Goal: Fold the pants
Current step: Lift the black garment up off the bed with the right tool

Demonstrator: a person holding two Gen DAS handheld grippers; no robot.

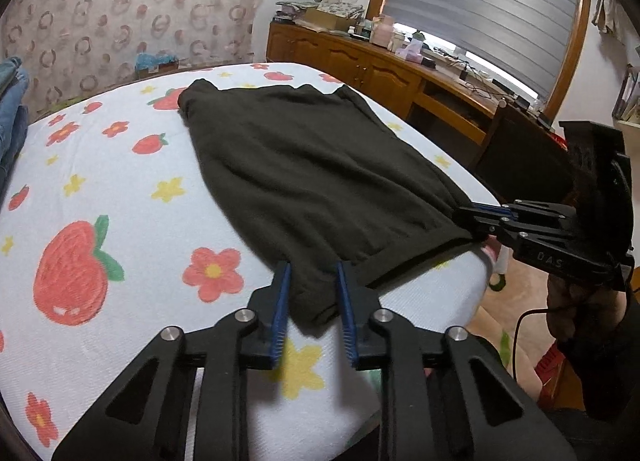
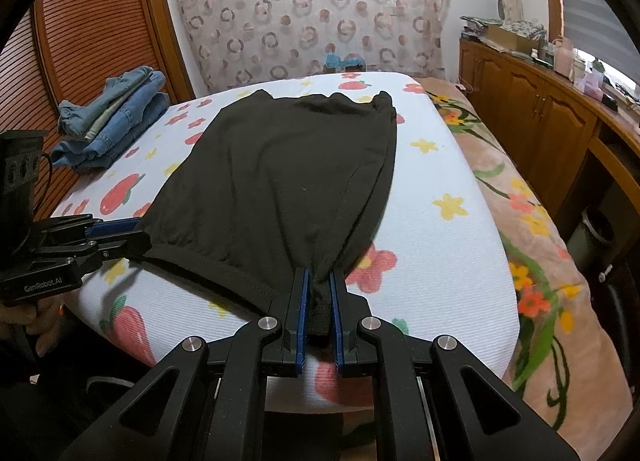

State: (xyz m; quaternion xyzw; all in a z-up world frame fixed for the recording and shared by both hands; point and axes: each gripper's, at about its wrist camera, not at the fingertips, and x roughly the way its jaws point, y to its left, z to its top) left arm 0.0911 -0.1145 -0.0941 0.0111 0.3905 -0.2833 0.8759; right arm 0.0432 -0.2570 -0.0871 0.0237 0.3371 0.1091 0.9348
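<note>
Dark pants (image 1: 304, 165) lie flat on a white bed cover printed with flowers and strawberries (image 1: 80, 221); they also show in the right wrist view (image 2: 288, 173). My left gripper (image 1: 312, 273) is shut on the near left corner of the pants at the near edge. My right gripper (image 2: 319, 281) is shut on the near right corner. Each gripper shows in the other's view: the right gripper (image 1: 466, 221) and the left gripper (image 2: 138, 235). The near hem is stretched between them.
A stack of folded jeans (image 2: 116, 117) sits at the bed's far left. A wooden cabinet with clutter (image 1: 380, 65) runs along the right wall under a window. A patterned curtain (image 2: 312, 13) hangs behind the bed. A floral blanket (image 2: 532, 221) lies to the right.
</note>
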